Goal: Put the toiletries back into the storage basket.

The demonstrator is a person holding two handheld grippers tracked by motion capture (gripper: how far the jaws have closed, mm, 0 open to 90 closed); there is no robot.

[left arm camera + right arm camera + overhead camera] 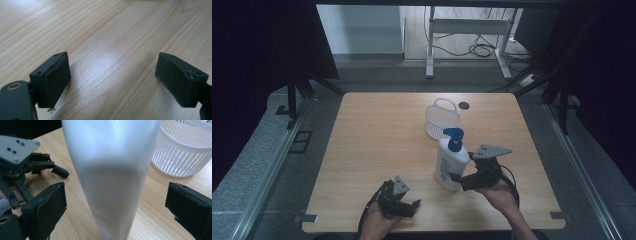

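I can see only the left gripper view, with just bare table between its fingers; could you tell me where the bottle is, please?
Observer: The bottle stands upright on the table, to the right of the left gripper.
Operator: Is the right gripper holding it?
Observer: No. The right gripper has its fingers open around the bottle, with a gap on both sides.
Operator: Is anything else nearby?
Observer: A white basket sits beyond the bottle.
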